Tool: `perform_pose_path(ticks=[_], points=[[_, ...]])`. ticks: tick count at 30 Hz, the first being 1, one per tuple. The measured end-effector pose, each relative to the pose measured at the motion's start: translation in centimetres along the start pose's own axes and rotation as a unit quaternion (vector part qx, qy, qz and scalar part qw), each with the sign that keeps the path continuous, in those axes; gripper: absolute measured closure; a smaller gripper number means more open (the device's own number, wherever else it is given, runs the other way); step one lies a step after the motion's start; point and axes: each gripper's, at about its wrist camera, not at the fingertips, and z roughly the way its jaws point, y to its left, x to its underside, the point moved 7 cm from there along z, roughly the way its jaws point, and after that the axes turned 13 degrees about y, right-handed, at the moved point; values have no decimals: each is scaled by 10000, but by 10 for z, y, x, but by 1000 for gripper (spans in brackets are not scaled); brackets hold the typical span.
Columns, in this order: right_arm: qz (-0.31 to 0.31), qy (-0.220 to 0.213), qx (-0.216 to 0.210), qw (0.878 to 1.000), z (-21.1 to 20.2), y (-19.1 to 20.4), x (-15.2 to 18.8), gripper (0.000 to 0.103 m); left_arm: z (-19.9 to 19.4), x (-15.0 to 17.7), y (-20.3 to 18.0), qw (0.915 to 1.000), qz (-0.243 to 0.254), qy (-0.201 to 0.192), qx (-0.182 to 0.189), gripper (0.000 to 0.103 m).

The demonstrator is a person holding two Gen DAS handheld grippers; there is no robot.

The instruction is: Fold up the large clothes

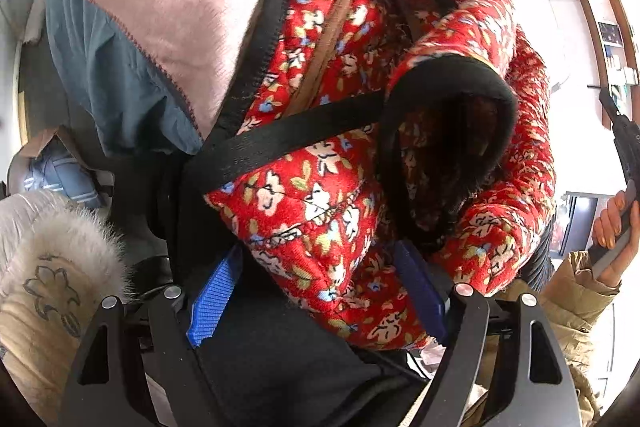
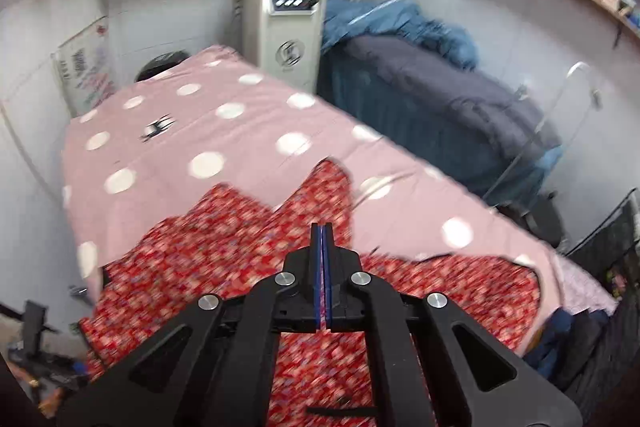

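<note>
A red floral padded jacket (image 1: 320,155) with black trim fills the left wrist view, bunched and close to the camera. My left gripper (image 1: 316,291) has its blue pads (image 1: 212,303) wide apart with jacket fabric lying between them. In the right wrist view another red floral garment (image 2: 224,251) lies spread on the pink polka-dot bed (image 2: 224,115). My right gripper (image 2: 322,267) hovers above it with its jaws pressed together and nothing between them.
A teal jacket with pink fleece lining (image 1: 132,39) and a fur-trimmed beige coat (image 1: 52,267) lie left of the red jacket. A white machine with a screen (image 2: 282,11) and a pile of dark blue bedding (image 2: 432,79) stand beyond the bed. Shelves line the walls.
</note>
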Motion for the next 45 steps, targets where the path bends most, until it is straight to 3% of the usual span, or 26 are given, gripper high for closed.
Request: perform_pose_path(ticks=[1, 2, 3, 6, 8, 10, 11, 12, 14, 16, 17, 18, 19, 20, 23, 27, 30, 34, 36, 37, 38, 40, 44, 45], points=[[-198, 152, -283, 9993, 7, 17, 8, 33, 0, 3, -1, 10000, 61, -1, -29, 27], [-442, 256, -528, 9973, 11, 35, 19, 8, -2, 3, 0, 9998, 166, -7, -62, 27], [-813, 243, -844, 9928, 15, 66, 32, 7, -6, 4, 1, 9997, 209, -43, -110, 27], [-1824, 313, -1209, 9753, 29, 151, 66, 7, -28, 11, 9, 9986, 298, -299, -310, 25], [-2374, 460, -1119, 9638, 43, 199, 79, 7, -36, 13, 16, 9971, 350, -495, -449, 19], [-2847, 693, -964, 9512, 63, 233, 93, 7, -42, 17, 15, 9969, 362, -619, -338, 16], [-3035, 827, -743, 9463, 75, 245, 103, 6, -38, 18, 21, 9972, 176, -577, -437, 27], [-3105, 965, -584, 9439, 90, 252, 108, 6, -36, 18, 26, 9972, -42, -491, -558, 26], [-2958, 1341, -498, 9445, 104, 245, 117, 8, -18, 19, 39, 9984, -465, -294, -127, 24], [-2735, 1691, -212, 9466, 127, 226, 121, 46, -13, 21, 37, 9977, -511, -287, 352, 24], [-2659, 1675, -213, 9491, 131, 215, 119, 57, -13, 20, 31, 9973, -420, -352, 495, 24], [-2530, 1556, -308, 9544, 127, 204, 116, 77, -15, 20, 28, 9975, -363, -385, 478, 24], [-2327, 1462, -417, 9606, 121, 191, 110, 84, -18, 18, 22, 9979, -270, -434, 409, 23], [-2061, 1358, -503, 9678, 112, 176, 101, 86, -21, 17, 17, 9980, -204, -476, 371, 23], [-1199, 421, -156, 9918, 66, 118, 58, 89, -29, 12, 0, 9973, -99, -606, 400, 23], [5, -555, 215, 9982, 2, 26, 11, 89, -33, 7, -30, 9965, 147, -740, 357, 21], [813, -1171, 670, 9875, -45, -48, -1, 92, -25, 2, -39, 9965, 97, -707, 438, 21], [1406, -1707, 1177, 9681, -101, -118, 11, 92, -7, -6, -52, 9955, -13, -552, 765, 26], [1594, -1845, 1324, 9607, -124, -139, 25, 92, -4, -10, -69, 9935, 126, -550, 988, 53], [1720, -1899, 1310, 9577, -136, -148, 35, 92, -3, -12, -75, 9943, 150, -570, 885, 71], [1849, -1963, 1261, 9547, -148, -156, 45, 92, -5, -16, -81, 9962, 225, -707, 455, 82], [1957, -2101, 1274, 9494, -175, -170, 60, 92, -14, -21, -95, 9952, 491, -847, -33, 88], [1915, -2570, 1377, 9372, -246, -192, 81, 92, -62, -33, -141, 9879, 976, -1207, 27, 92], [1928, -2670, 1336, 9347, -262, -197, 87, 92, -83, -35, -165, 9810, 1288, -1448, -83, 92]])
